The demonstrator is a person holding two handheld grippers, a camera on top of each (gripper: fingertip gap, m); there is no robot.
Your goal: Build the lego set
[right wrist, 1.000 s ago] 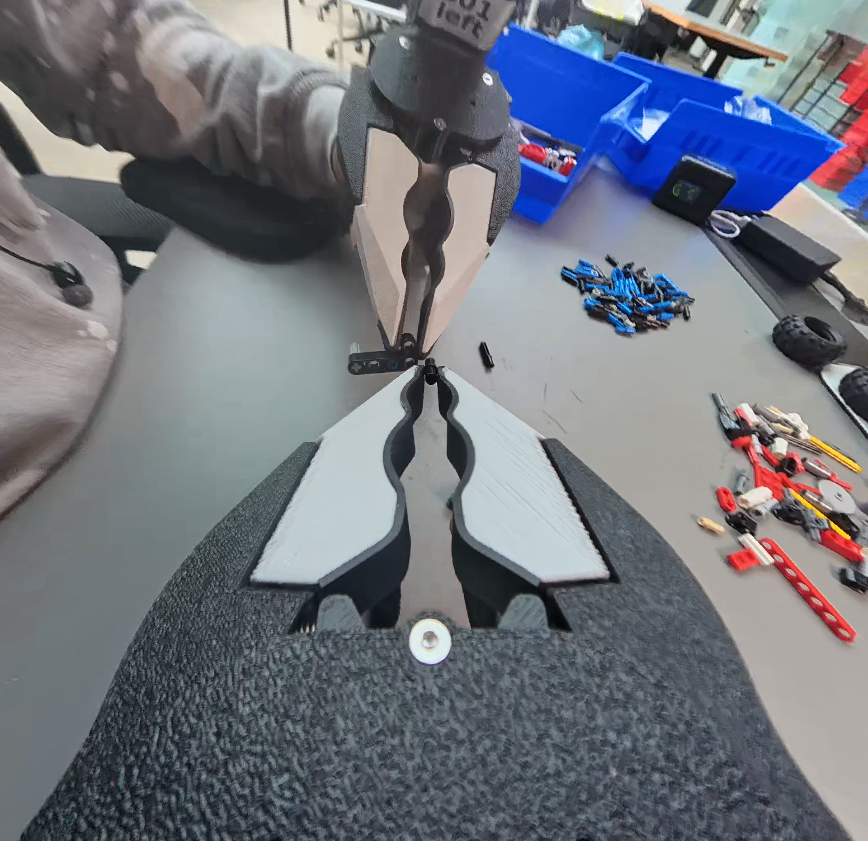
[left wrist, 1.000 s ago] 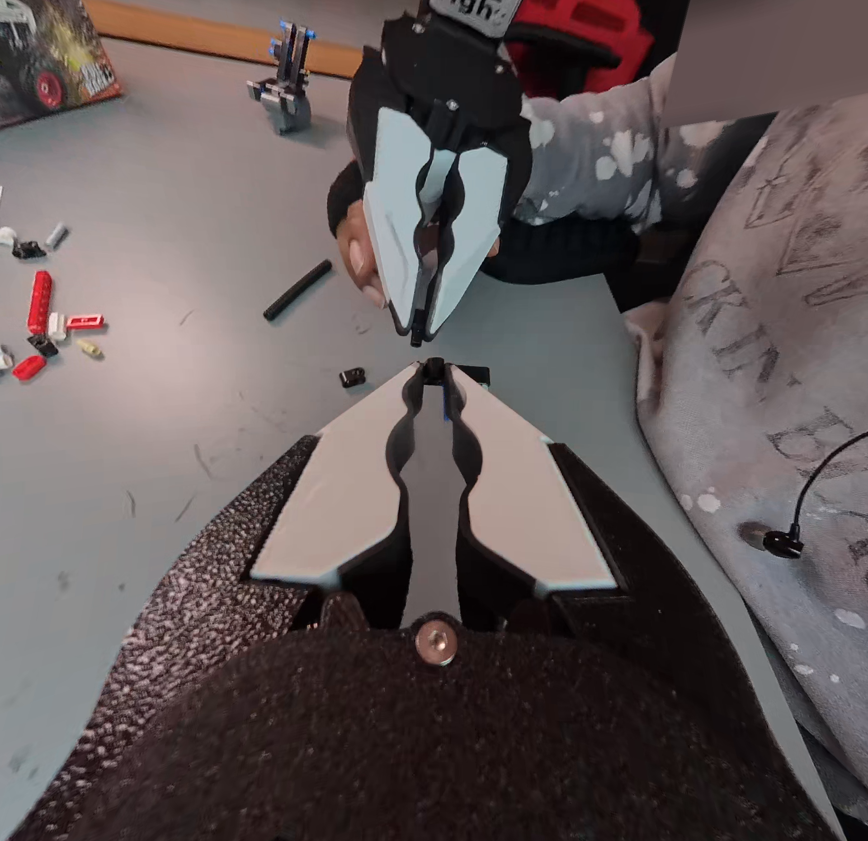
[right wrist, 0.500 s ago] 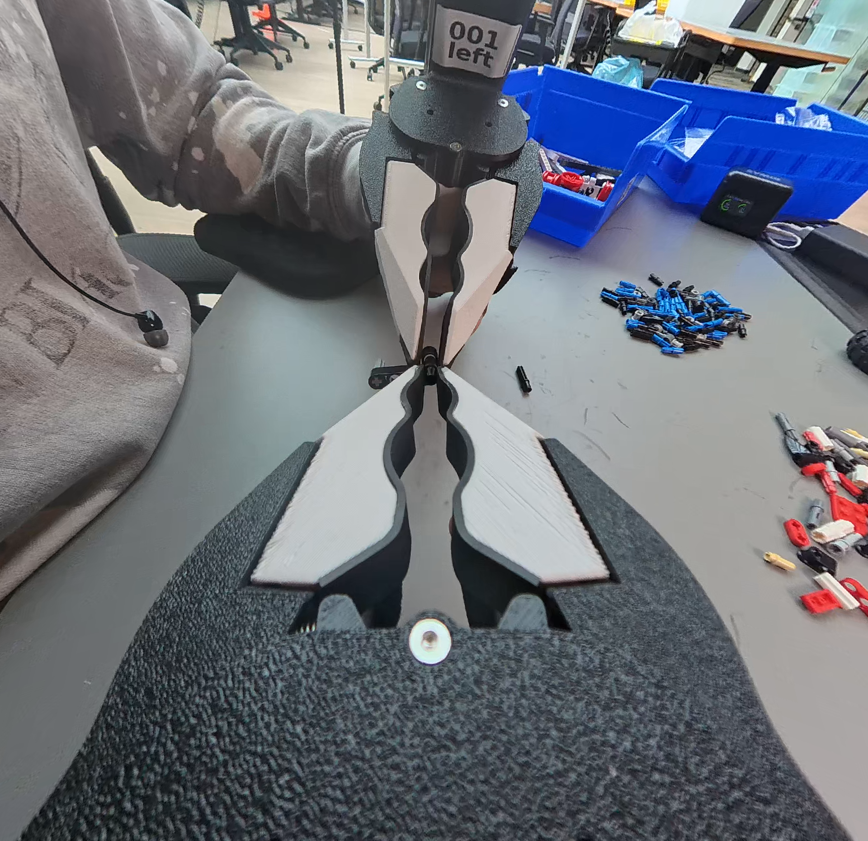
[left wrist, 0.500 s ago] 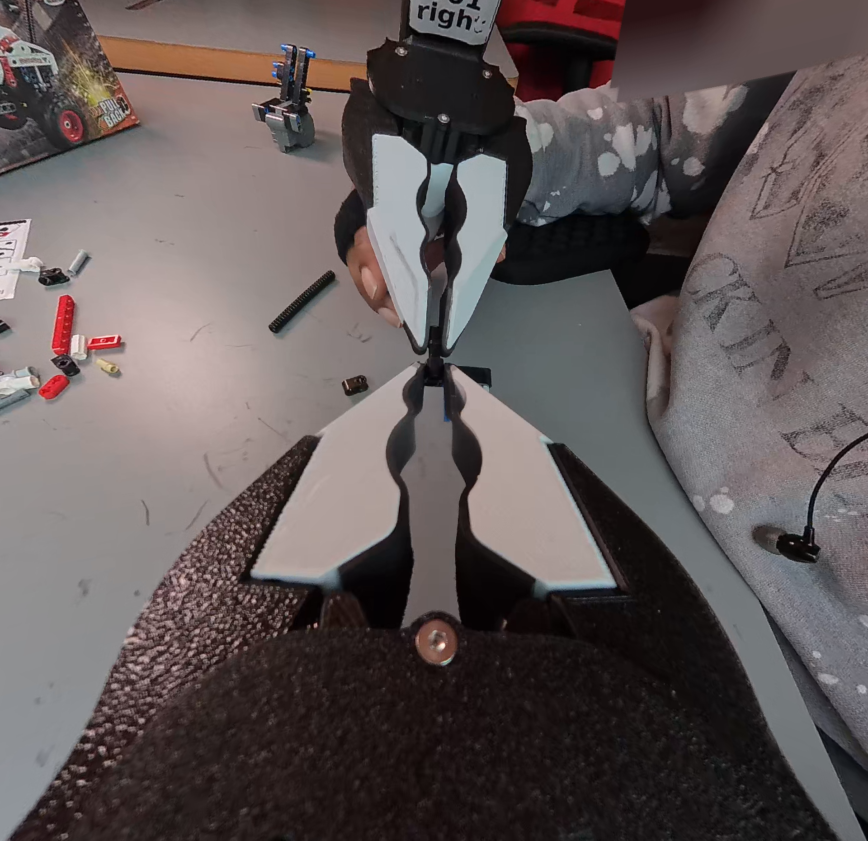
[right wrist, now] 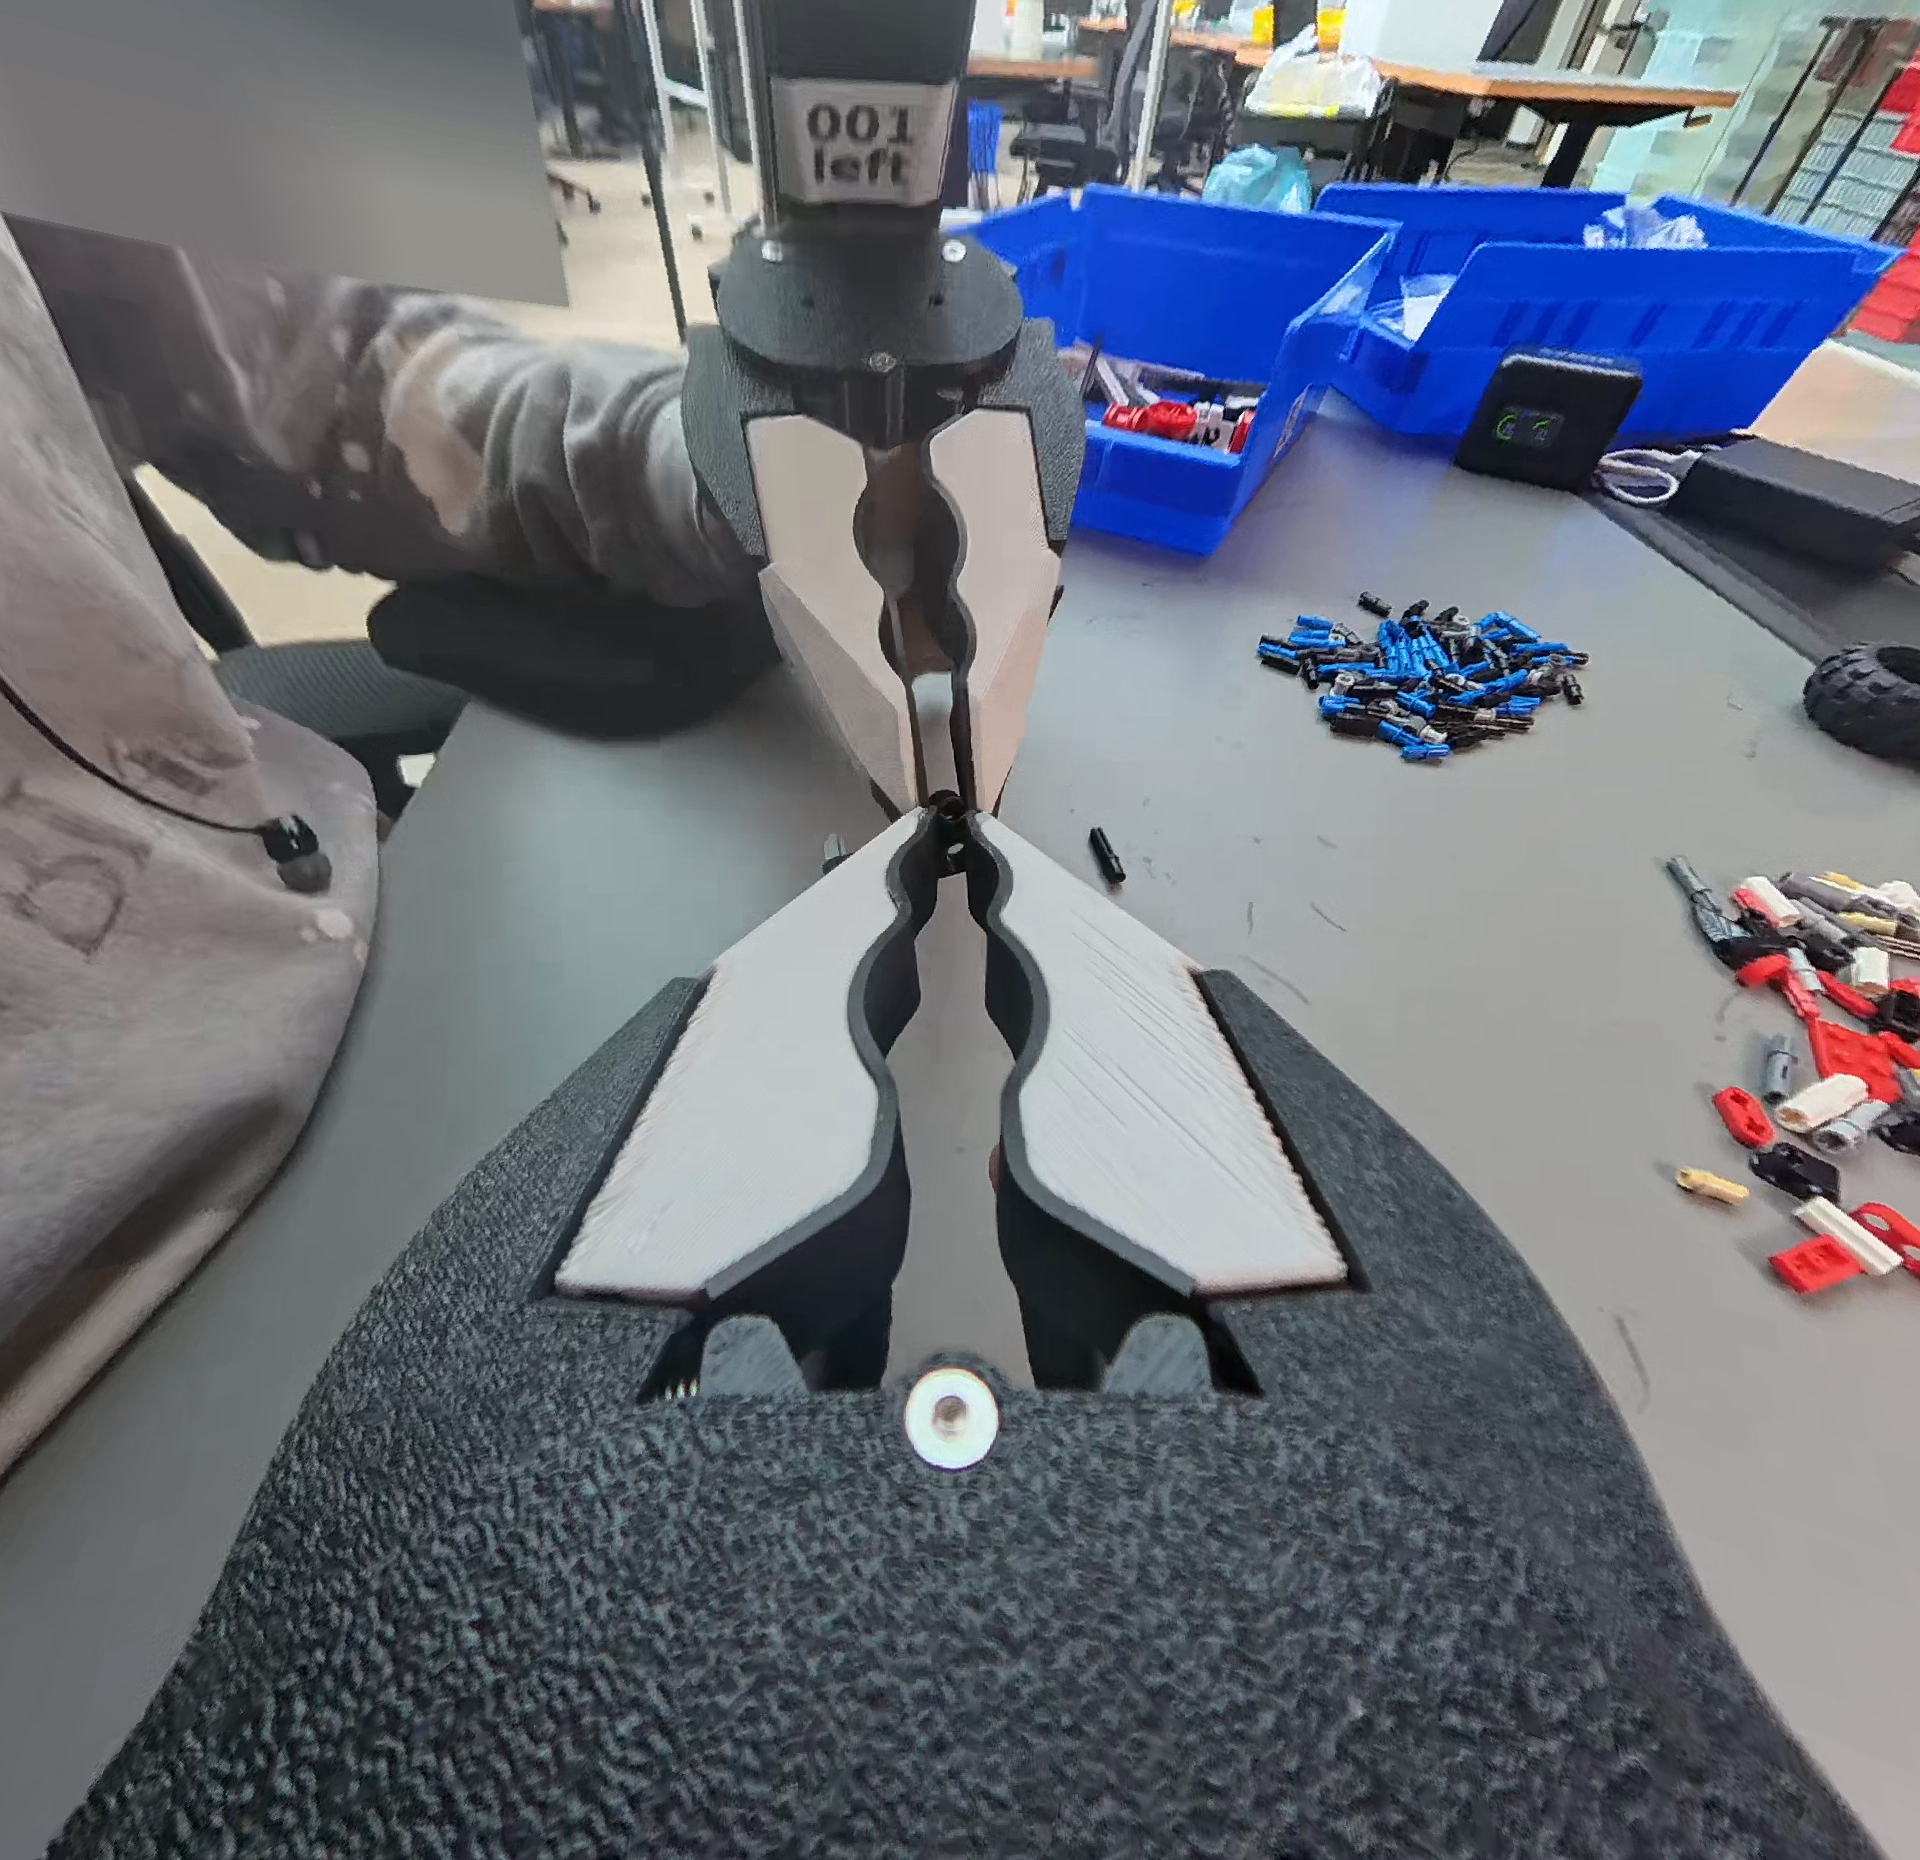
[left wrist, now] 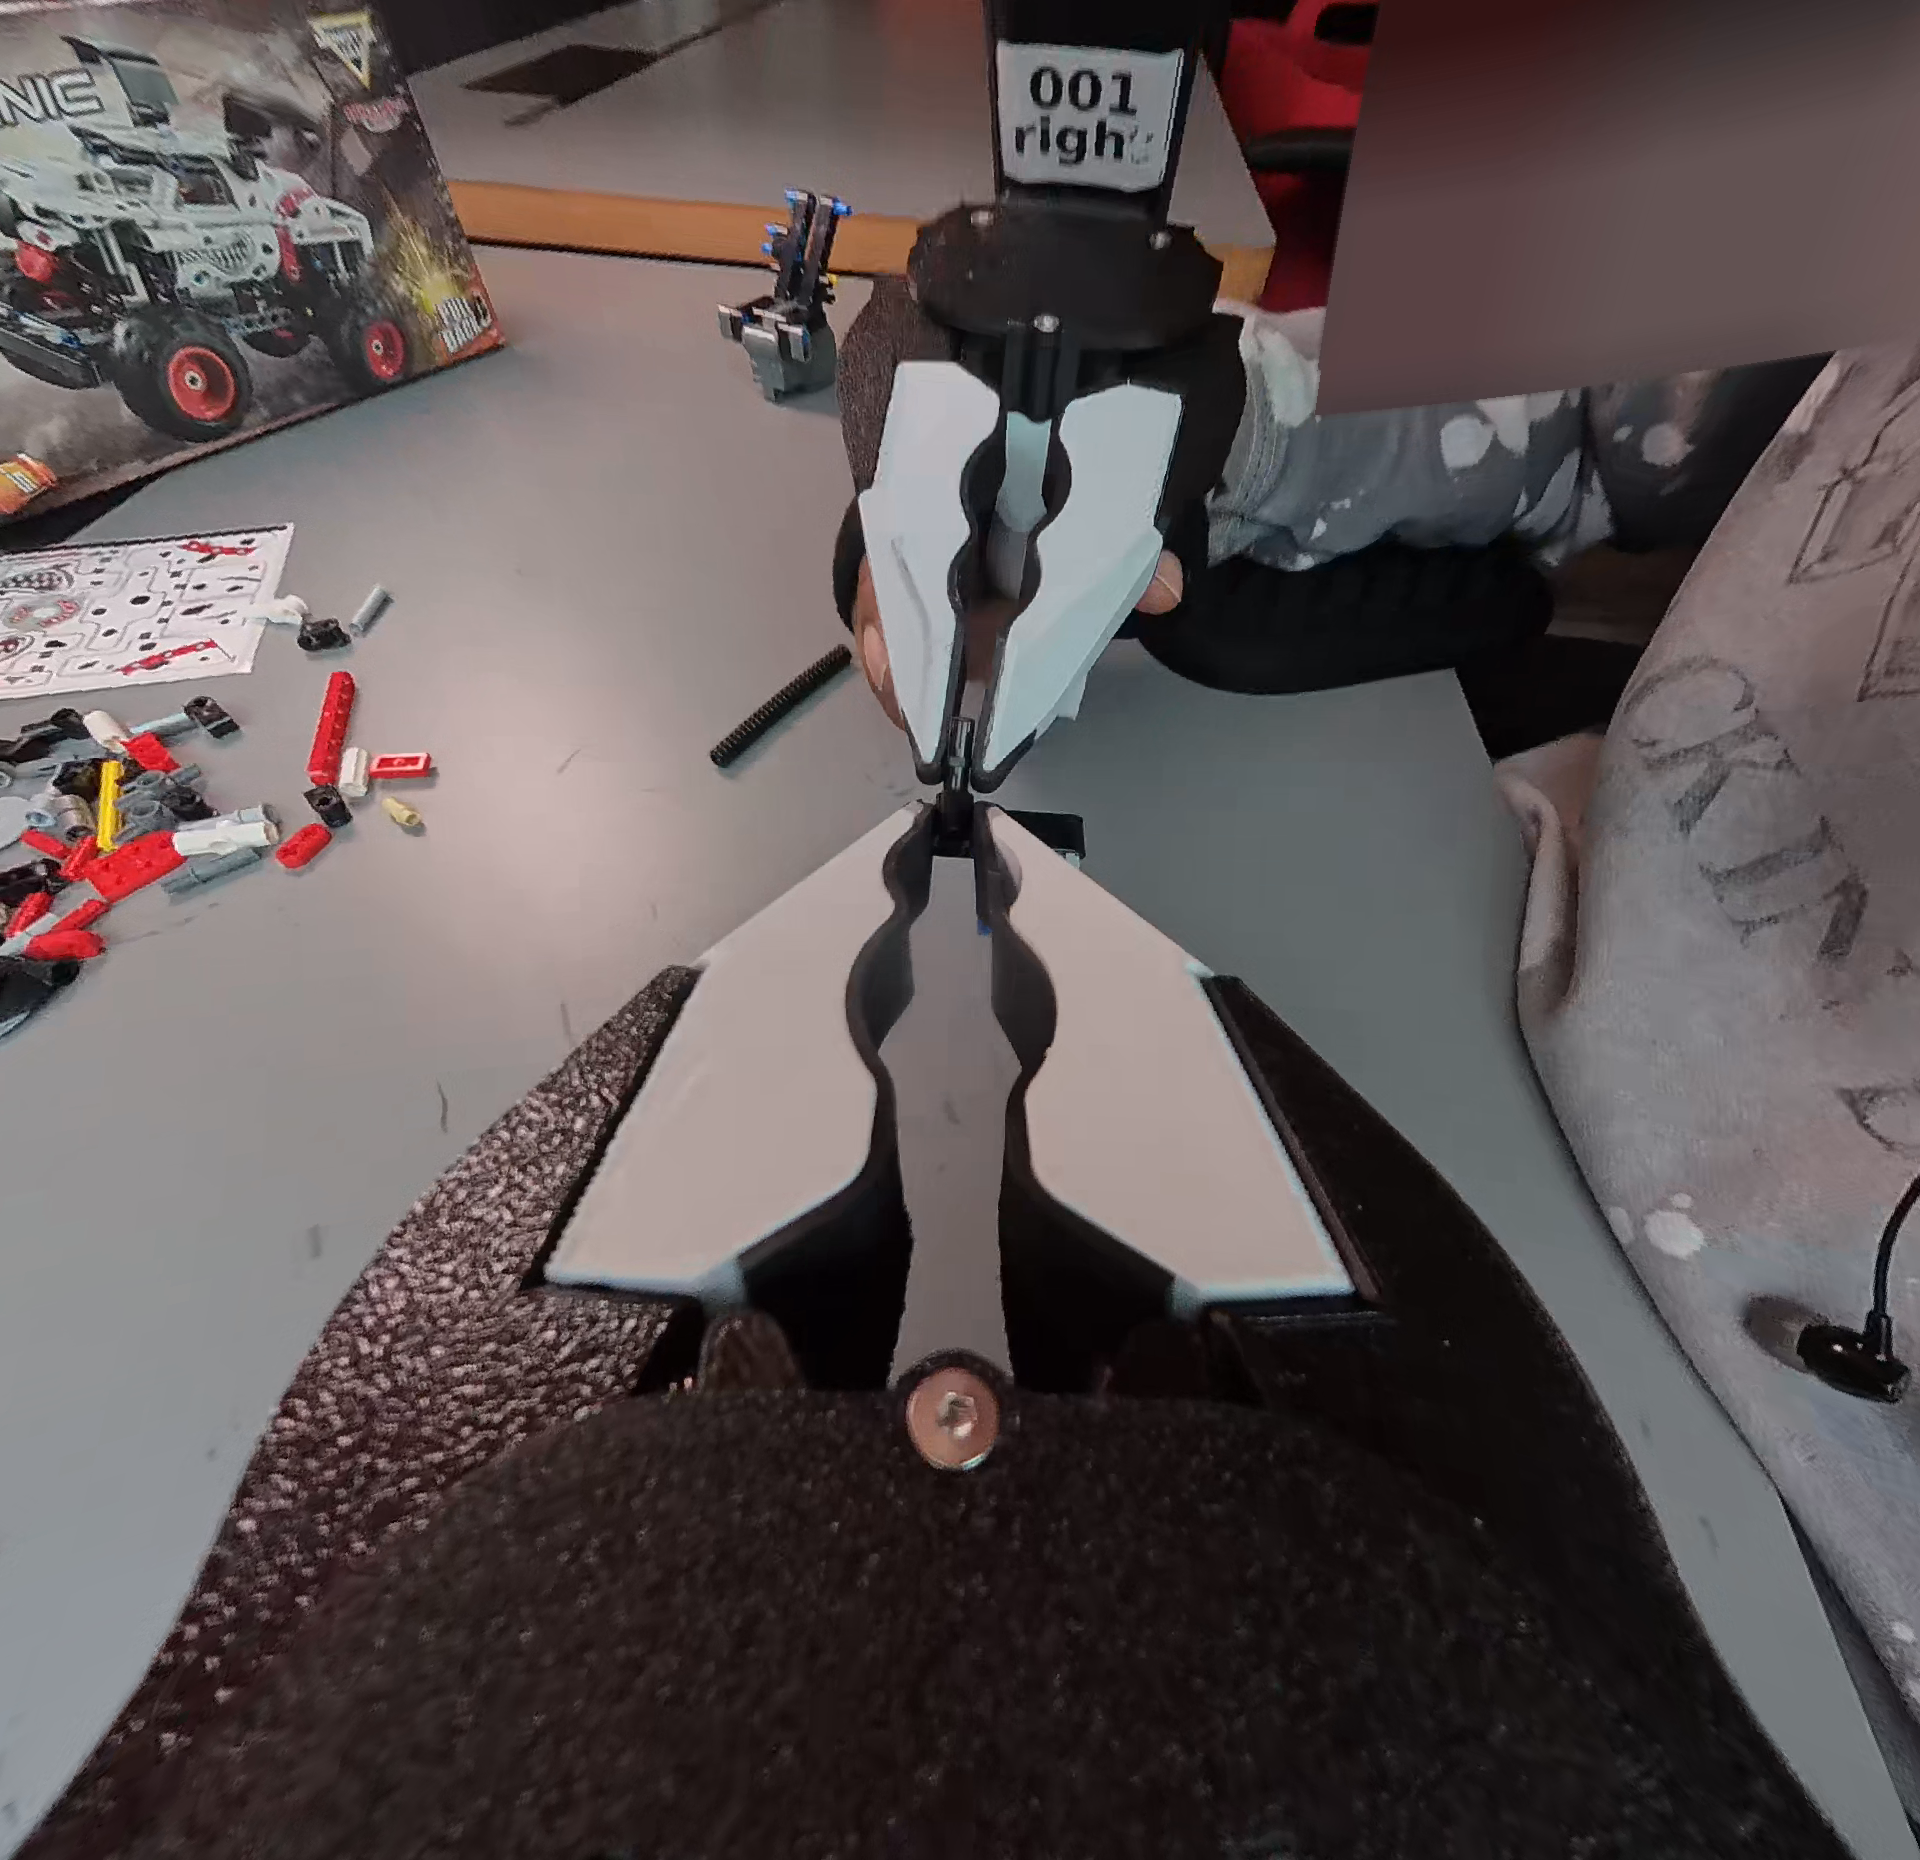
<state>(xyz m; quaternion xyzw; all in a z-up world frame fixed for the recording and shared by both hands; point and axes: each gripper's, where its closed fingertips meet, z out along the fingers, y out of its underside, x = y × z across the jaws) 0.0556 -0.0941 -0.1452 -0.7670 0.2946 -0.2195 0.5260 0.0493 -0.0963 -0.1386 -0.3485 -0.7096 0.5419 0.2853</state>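
Note:
My left gripper [left wrist: 951, 823] is shut on a black lego beam; one end [left wrist: 1055, 831] sticks out to the right of its tips. My right gripper [right wrist: 945, 839] is shut on a small black pin [right wrist: 945, 808]. The two grippers meet tip to tip above the grey table [left wrist: 520, 979], with the pin [left wrist: 957, 745] against the beam. In the left wrist view the right gripper [left wrist: 956, 761] points down at me. In the right wrist view the left gripper [right wrist: 940, 792] does the same, and the beam's end [right wrist: 831, 854] shows left of the tips. The joint itself is hidden.
To the left lie the set's box [left wrist: 208, 221], a sticker sheet [left wrist: 125, 605], loose red and grey pieces [left wrist: 156, 813], a black ridged rod [left wrist: 779, 709] and a small assembly [left wrist: 795, 304]. A pile of blue and black pins [right wrist: 1423, 678], blue bins [right wrist: 1195, 356], a tyre [right wrist: 1870, 698] and more pieces [right wrist: 1829, 1031] lie right. Left and right tips are no more than a few centimetres apart. Left tips and right tips are each some 15 centimetres from the black ridged rod [left wrist: 779, 709].
The two grippers have closed the gap between them: the pin and the beam, a little apart before, now touch. Both views have tilted up, showing more of the table's far side.

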